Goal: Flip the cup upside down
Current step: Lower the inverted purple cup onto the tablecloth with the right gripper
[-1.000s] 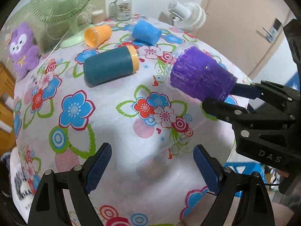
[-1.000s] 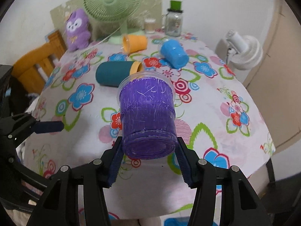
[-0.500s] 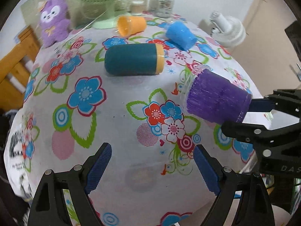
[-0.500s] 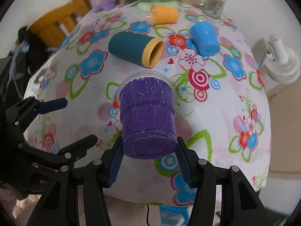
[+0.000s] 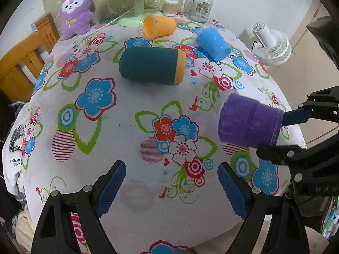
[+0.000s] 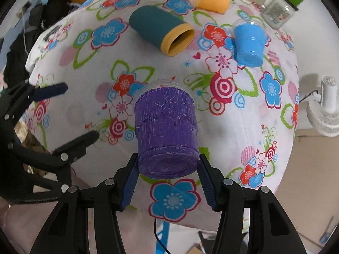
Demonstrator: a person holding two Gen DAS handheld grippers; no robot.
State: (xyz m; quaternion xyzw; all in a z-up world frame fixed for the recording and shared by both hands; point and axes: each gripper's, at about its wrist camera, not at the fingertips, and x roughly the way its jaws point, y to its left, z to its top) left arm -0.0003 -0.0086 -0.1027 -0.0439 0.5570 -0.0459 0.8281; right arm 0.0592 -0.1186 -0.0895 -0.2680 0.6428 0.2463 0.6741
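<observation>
My right gripper (image 6: 167, 167) is shut on the base of a purple cup (image 6: 166, 131), held above the floral tablecloth (image 6: 131, 158) with its clear rim pointing away and down toward the table. In the left wrist view the purple cup (image 5: 247, 122) hangs tilted at the right, held by the right gripper (image 5: 275, 133). My left gripper (image 5: 171, 188) is open and empty over the near part of the table; it shows at the left of the right wrist view (image 6: 80, 114).
A teal cup with a yellow rim (image 5: 150, 65), an orange cup (image 5: 159, 26) and a blue cup (image 5: 211, 42) lie on their sides further back. A green fan (image 5: 135, 10), a purple plush (image 5: 76, 12) and a glass jar (image 5: 201, 6) stand at the far edge. A white fan (image 5: 271, 44) stands beyond the right edge.
My right gripper has tipped forward and down, so the purple cup's mouth points more toward the table. The left gripper has shifted its view but stays open.
</observation>
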